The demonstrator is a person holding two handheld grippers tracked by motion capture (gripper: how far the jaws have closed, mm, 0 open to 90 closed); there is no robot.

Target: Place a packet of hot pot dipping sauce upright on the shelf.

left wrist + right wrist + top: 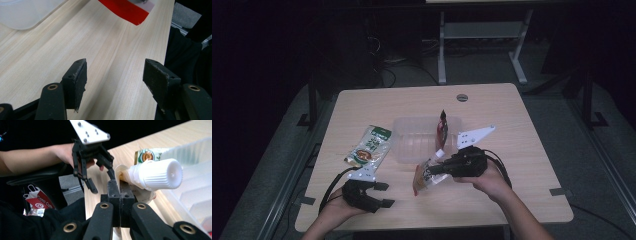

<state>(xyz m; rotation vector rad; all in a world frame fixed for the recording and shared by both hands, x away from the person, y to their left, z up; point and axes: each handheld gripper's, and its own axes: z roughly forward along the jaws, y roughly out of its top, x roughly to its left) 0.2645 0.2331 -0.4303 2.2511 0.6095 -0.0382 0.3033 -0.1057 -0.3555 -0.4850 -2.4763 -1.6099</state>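
My right gripper (433,169) is shut on a spouted pouch (426,179) with a white screw cap (156,173). It holds the pouch just above the table, in front of the clear plastic bin (412,150). In the right gripper view the jaws (120,188) pinch the pouch's top edge beside the cap. My left gripper (384,194) stands open near the front left edge, with bare wood between its jaws (115,67). The pouch's red bottom (125,8) hangs ahead of it. A red packet (442,126) stands inside the bin.
A green and white food packet (369,146) lies flat on the table left of the bin. The bin's corner (20,12) is ahead and to the left in the left gripper view. A round grommet (462,97) sits near the table's far edge.
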